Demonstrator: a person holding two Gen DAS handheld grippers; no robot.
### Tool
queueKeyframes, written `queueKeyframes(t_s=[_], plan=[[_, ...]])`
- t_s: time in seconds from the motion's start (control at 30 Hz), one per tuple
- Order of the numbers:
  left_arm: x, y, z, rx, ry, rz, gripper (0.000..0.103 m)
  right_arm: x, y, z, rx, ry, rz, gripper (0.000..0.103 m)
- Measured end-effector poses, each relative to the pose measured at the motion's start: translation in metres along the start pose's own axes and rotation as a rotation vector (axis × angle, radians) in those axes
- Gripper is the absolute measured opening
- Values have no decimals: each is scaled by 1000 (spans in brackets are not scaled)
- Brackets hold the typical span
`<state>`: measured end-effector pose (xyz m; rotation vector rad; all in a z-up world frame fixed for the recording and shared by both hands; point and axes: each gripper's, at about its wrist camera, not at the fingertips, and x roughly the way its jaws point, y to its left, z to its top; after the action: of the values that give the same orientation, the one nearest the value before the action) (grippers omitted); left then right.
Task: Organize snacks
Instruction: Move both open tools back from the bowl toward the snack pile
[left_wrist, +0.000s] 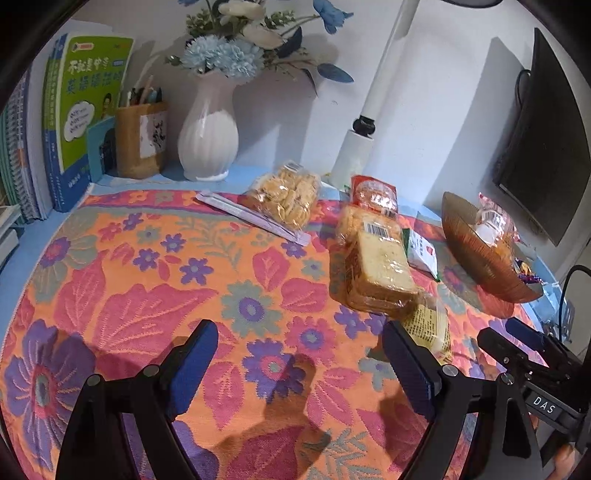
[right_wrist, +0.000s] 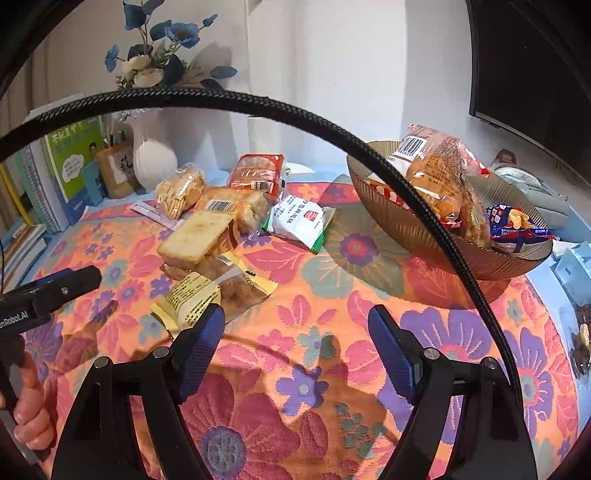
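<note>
On the floral cloth (right_wrist: 295, 332) a cluster of snack packs is laid: a sandwich pack (right_wrist: 197, 238) at the middle, a yellow-wrapped pack (right_wrist: 207, 299) in front of it, a cracker bag (right_wrist: 181, 190) behind. To the right a bowl (right_wrist: 424, 236) is set, with bread (right_wrist: 439, 173) in it. A vase (left_wrist: 207, 136) and books (left_wrist: 85, 107) are stood behind.

Free room: bare floral tablecloth (left_wrist: 155, 280) at near left.
Obstacles: snack packets (right_wrist: 207, 240) crowd the middle; bowl (right_wrist: 424, 236) at right; vase (left_wrist: 207, 129) and books (left_wrist: 66, 122) along the wall.
</note>
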<state>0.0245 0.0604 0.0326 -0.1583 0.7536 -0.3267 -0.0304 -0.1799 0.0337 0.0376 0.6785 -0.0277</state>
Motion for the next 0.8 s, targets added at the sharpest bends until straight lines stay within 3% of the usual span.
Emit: queueKeyframes(t_s=[0.3,0.67,0.8], plan=[[-1,-3,-2,17,-9,20,89,1,-8,0,40,14,33,80],[3,16,2,-82,26,-50,89,4,-5,-1,29,23,22,80],[4,5,15,-30,61,-63,87,1,-9,1,48,23,43,80]])
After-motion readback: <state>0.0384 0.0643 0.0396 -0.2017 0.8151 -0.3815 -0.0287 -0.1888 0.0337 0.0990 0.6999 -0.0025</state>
